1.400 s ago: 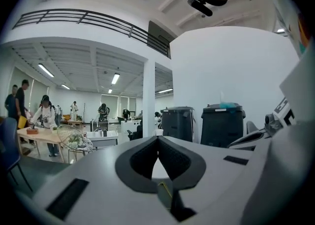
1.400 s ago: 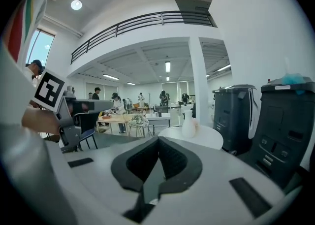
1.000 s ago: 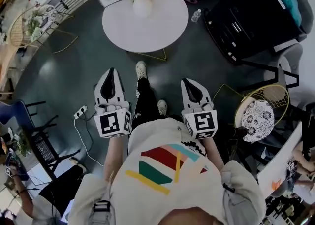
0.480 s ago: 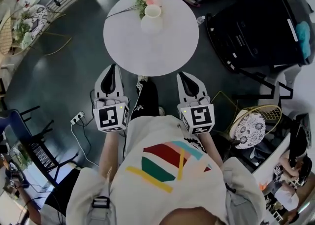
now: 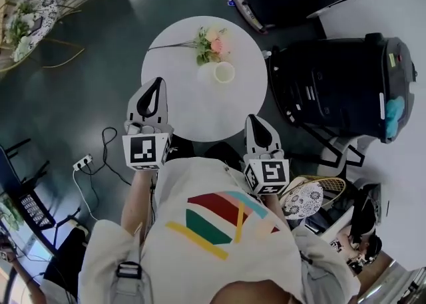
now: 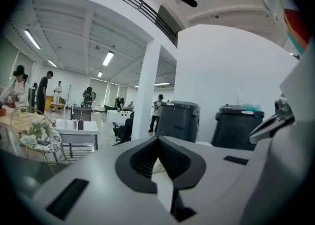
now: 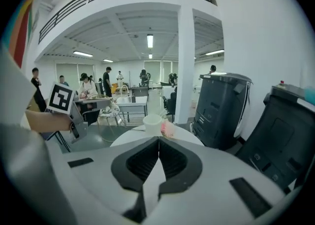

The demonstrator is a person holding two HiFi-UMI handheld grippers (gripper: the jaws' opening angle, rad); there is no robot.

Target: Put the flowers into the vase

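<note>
Nothing done yet — flowers (image 5: pixel 212 42) lie flat on the round table (image 5: pixel 180 106), just beside the upright, empty-looking vase (image 5: pixel 223 72). Left gripper (image 5: pixel 158 82) and right gripper (image 5: pixel 255 119) are both pressed together, pinching nothing, at the table's near edge — picking up and inserting all left.

Large open-plan lab hall, strip lights (image 7: pixel 149 41), white column (image 7: pixel 185 66), people (image 7: pixel 107 81) at worktables (image 7: pixel 132 102), dark grey floor (image 5: pixel 86 96)
</note>
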